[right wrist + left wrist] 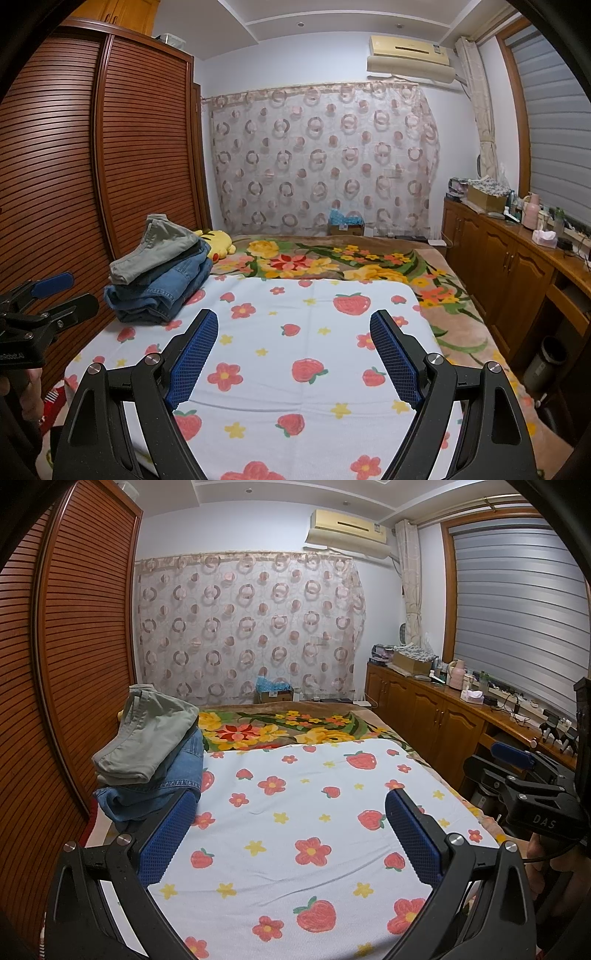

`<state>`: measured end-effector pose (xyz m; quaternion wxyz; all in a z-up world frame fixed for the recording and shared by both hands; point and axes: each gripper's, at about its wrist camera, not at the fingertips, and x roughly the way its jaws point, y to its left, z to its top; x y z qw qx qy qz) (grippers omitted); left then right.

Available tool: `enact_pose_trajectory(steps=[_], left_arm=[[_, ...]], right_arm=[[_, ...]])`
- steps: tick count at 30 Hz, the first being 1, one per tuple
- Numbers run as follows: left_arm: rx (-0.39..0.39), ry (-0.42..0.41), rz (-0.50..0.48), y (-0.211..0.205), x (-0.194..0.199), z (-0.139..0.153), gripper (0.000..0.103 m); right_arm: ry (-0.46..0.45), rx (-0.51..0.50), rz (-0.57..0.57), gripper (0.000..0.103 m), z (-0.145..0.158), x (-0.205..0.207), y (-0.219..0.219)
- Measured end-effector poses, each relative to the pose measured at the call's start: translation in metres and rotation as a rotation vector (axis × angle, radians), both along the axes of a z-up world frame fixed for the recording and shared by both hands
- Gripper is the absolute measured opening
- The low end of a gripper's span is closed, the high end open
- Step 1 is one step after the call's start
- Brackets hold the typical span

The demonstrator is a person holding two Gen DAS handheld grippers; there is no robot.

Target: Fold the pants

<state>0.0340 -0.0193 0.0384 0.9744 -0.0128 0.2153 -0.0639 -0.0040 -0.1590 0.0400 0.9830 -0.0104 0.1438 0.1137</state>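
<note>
Nearest, left gripper [288,808] and right gripper [293,328] both spread wide, nothing between the blue dimpled pads [166,838], poised side by side above the bed and aimed down its length: probably a resting pose between garments, jaws ready for cloth. Black angular finger arms, rigid, with steel pivot pins; rubbery pad faces, textured for grip on fabric. Below, a white cover [295,812] printed with strawberries and red and yellow flowers, fine-woven, lying flat with only faint creases, seemingly laid out as the folding surface; no pants on it in either view. Further on, at the cover's far left corner next to the wardrobe, the pile [162,273]: folded pants stacked out of the way, blue denim at the bottom, a darker layer between, grey-green cotton on top, the upper piece tilted and overhanging slightly. Thick seams and a stiff, bulky look to the denim; softer and lighter on top. Likely finished work, so no loose pair in sight to take next. Just behind the pile, a yellow plush [218,243], partly hidden. Beyond the cover, a fuzzy blanket [332,262] with large yellow and red blooms. On the left, a slatted brown wardrobe [129,147]; on the right, a wooden cabinet [424,709] cluttered with boxes and bottles. Farthest, a sheer curtain [247,627] with ring patterns across the back wall.
</note>
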Motion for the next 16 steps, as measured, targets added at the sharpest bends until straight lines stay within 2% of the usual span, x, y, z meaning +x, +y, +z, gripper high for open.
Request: enact_pose_trajectory(steps=[16], left_arm=[[0.001,0.0,0.0,0.0,-0.0001,-0.0008,0.103]], right_arm=[[0.0,-0.001,0.001,0.086,-0.0006,-0.0003,0.0002]])
